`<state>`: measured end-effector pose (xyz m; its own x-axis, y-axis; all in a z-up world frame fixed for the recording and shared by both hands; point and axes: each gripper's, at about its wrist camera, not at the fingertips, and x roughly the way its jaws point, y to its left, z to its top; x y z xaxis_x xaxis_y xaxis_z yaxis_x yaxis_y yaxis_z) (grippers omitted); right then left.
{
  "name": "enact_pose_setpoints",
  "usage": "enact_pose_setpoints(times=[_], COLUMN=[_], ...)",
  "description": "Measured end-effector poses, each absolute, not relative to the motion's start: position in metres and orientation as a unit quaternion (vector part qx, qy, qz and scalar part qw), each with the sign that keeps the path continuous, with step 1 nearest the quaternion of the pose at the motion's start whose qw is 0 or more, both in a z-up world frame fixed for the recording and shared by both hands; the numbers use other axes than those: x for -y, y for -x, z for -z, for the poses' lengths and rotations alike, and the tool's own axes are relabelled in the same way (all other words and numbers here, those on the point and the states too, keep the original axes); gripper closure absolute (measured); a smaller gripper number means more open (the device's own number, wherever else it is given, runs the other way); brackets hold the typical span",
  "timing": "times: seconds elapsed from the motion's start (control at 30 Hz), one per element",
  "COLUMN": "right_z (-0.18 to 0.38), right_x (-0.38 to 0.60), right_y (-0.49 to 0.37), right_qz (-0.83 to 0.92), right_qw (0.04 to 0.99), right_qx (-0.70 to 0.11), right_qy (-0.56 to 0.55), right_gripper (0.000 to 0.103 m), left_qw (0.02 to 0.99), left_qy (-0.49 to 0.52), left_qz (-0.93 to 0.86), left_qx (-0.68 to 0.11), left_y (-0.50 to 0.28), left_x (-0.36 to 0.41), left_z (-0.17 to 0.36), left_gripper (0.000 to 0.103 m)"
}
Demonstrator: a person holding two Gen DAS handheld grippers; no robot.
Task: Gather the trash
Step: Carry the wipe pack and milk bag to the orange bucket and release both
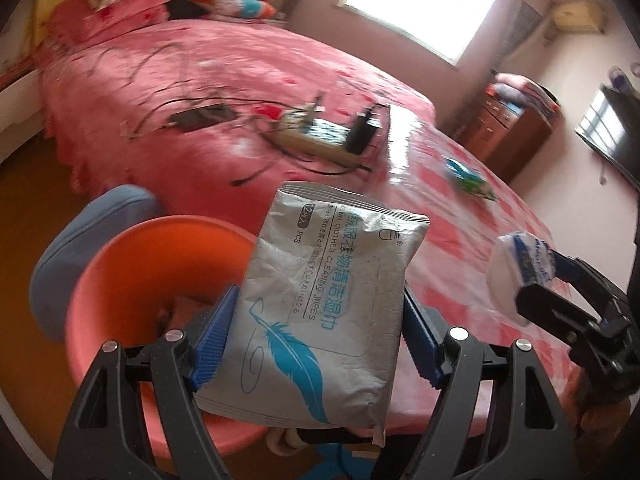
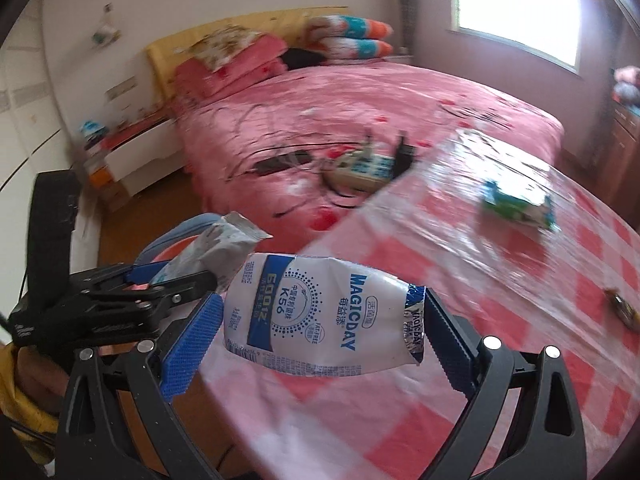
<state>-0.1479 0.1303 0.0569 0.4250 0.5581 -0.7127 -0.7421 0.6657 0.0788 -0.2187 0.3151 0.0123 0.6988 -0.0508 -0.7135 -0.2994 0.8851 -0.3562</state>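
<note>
My left gripper [image 1: 318, 300] is shut on a silver wipes pack [image 1: 320, 312] printed with a blue feather, its blue pads [image 1: 216, 340] pressing both sides. The pack hangs over the rim of an orange bin [image 1: 120, 280] at lower left. My right gripper [image 2: 320, 300] is shut on a crumpled white MAGICDAY pouch [image 2: 320, 316], held above the table edge. Each gripper shows in the other view: the right gripper [image 1: 520, 276] at the right with its pouch, the left gripper [image 2: 176, 276] at the left with the wipes pack [image 2: 224, 240].
A table with a red-and-white checked cloth [image 2: 440, 280] under clear plastic carries a green-white wrapper [image 2: 516, 202] and a small brown item [image 2: 622, 308]. Behind it a pink bed [image 1: 200, 80] holds a power strip [image 1: 316, 132] and cables. A blue-grey cushion [image 1: 80, 240] lies beside the bin.
</note>
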Motion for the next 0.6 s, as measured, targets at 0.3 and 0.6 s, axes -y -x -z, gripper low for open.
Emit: enact_pose_setpoints(times=[0.3,0.6], right_z=[-0.042,-0.009], right_x=[-0.198,-0.242], right_y=[0.168,0.178], right_qz=[-0.439,-0.483], right_qw=[0.804,0.764], right_qx=[-0.360,-0.380], right_qy=[0.176,0.197], right_gripper=[0.007,0.006], left_qw=[0.876,0.845], left_qy=[0.267,0.305], left_qz=[-0.132,-0.194], left_qx=[-0.379,-0.393], left_y=[0.243,0.259], left_x=[-0.365,-0.401], left_z=[0.010,0.040], left_gripper=[0.026,0.020])
